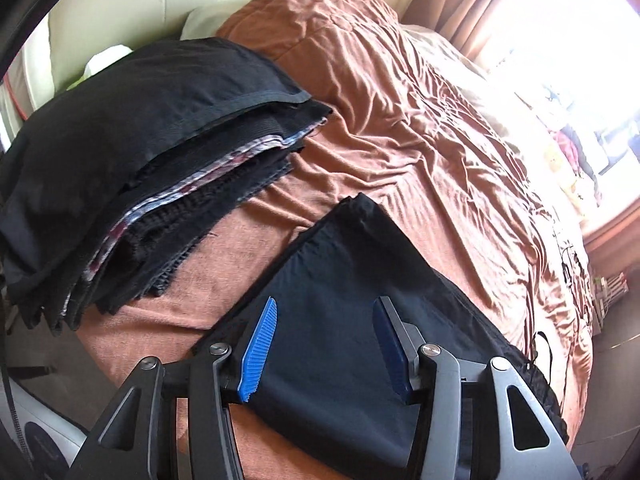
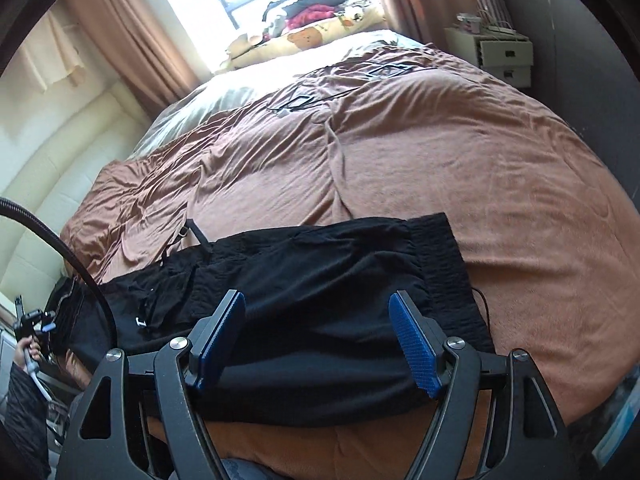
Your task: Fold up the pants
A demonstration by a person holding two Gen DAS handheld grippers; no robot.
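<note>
- While the bed [image 2: 500,184] fills both views, the folded black pants [image 2: 320,280] lie at its near edge.
- Stack of dark clothes [image 1: 132,184] sits at 10 o'clock from the pants.
- Left gripper [image 1: 325,346] fingers stand apart above the pants, holding nothing.
- Right gripper [image 2: 318,340] fingers stand wide, empty.

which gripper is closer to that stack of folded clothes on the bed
Left. The left gripper hangs open over the black pants, with the stack of folded clothes just beside it. The right gripper view shows no stack.
</note>
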